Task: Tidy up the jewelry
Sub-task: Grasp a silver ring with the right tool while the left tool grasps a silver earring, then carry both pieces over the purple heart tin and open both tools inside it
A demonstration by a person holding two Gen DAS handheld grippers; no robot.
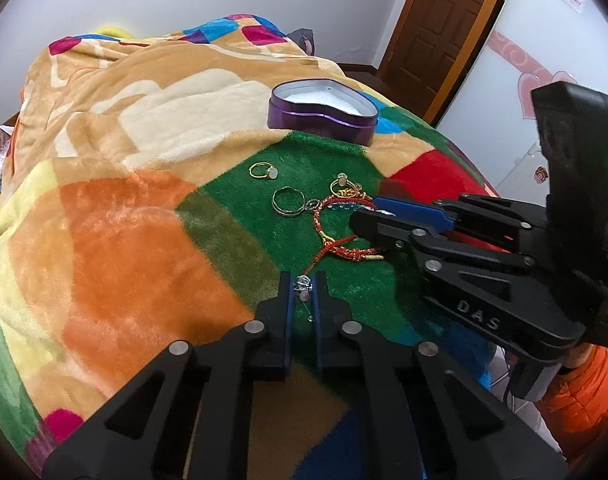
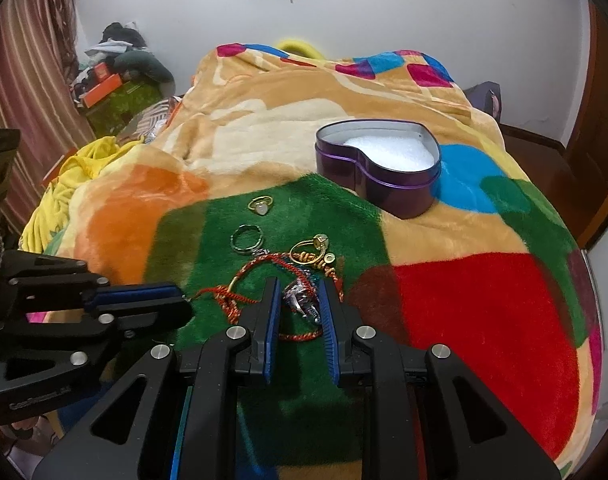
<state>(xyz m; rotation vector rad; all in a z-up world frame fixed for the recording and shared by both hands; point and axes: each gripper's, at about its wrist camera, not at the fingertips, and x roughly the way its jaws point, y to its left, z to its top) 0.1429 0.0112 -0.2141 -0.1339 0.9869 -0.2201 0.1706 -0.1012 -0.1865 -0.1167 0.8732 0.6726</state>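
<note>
The left gripper [image 1: 304, 292] pinches a small clear bead charm [image 1: 304, 286] low over the green patch of the blanket [image 1: 116, 240]. The right gripper [image 2: 300, 300] stands partly open around a silver piece [image 2: 302, 302], not yet squeezing it. The rings [image 1: 288, 201] and red bracelet [image 1: 335, 216] lie nearby. Next, each piece probably needs lifting into the heart tin [image 1: 323, 114], which sits open beyond them.

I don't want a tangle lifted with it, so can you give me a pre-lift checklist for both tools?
1. Heart tin open, lid off: ok.
2. Left tool closed on crystal earring: ok.
3. Right tool around silver piece, not closed: not ok.
4. Red cord bracelet free of silver piece: cannot tell.
5. Gold ring and silver ring lie apart: ok.
</note>
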